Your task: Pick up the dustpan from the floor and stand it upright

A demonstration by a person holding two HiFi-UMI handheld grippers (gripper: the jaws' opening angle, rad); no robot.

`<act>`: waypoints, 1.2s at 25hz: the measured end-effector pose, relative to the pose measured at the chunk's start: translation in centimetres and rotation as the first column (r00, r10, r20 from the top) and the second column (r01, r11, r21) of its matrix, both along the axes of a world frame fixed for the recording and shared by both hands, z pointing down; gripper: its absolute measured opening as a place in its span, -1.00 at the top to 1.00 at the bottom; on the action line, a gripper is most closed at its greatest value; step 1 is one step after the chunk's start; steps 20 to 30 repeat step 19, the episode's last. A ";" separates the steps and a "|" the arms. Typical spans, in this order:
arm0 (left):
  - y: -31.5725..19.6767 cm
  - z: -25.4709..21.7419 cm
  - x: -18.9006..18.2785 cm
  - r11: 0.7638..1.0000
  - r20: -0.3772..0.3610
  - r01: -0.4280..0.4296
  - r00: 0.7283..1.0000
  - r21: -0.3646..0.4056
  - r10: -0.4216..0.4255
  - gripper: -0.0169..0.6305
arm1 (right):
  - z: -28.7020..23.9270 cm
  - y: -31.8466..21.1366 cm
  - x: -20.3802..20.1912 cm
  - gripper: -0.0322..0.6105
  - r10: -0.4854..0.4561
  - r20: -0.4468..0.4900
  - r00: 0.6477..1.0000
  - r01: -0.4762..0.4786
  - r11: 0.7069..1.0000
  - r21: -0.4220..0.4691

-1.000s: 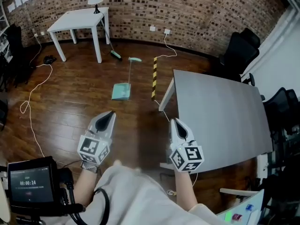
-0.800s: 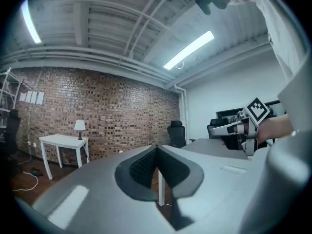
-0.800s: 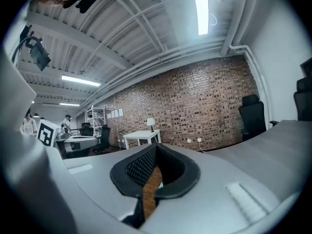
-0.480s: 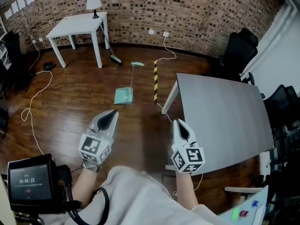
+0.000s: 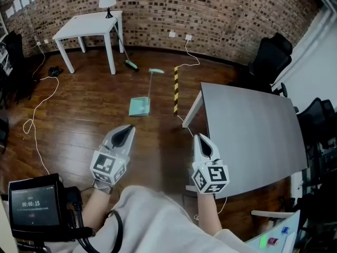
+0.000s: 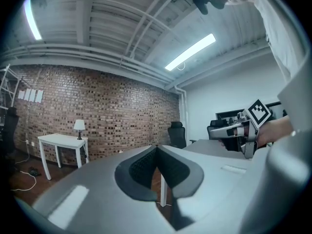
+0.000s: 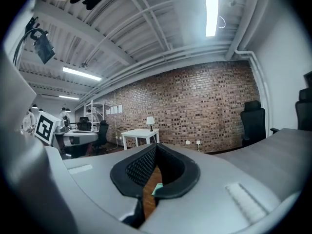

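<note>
A teal dustpan (image 5: 139, 106) lies flat on the wooden floor, its long thin handle (image 5: 149, 86) running away toward the brick wall. It is well ahead of both grippers. My left gripper (image 5: 128, 130) is held low at the left, shut and empty. My right gripper (image 5: 201, 143) is at the right beside the grey table's corner, shut with nothing in it. Through the right gripper's jaws a sliver of the teal dustpan (image 7: 156, 189) shows. The left gripper view looks level at the room and the right gripper (image 6: 243, 129).
A grey table (image 5: 247, 136) stands close on the right. A yellow-black striped strip (image 5: 176, 90) lies beside the dustpan. A white table (image 5: 89, 25) with a lamp (image 5: 107, 0) and a broom (image 5: 126, 54) stand by the brick wall. A cable (image 5: 35, 107) trails across the floor at the left.
The view has shifted slightly, so the dustpan and grey table sit a little further right in the head view. Both grippers stay shut and keep their places in front of me.
</note>
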State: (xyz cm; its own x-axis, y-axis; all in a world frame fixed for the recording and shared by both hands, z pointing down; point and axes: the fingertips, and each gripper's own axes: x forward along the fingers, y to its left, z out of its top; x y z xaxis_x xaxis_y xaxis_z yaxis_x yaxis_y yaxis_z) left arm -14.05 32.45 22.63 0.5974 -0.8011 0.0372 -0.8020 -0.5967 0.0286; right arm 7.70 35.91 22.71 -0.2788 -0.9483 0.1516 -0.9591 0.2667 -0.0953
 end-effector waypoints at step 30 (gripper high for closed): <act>-0.5 0.0 -0.9 1.000 -0.013 0.007 1.000 -0.013 -0.007 0.94 | -0.5 -0.7 -0.6 0.87 -0.003 -0.015 1.000 0.003 1.000 0.001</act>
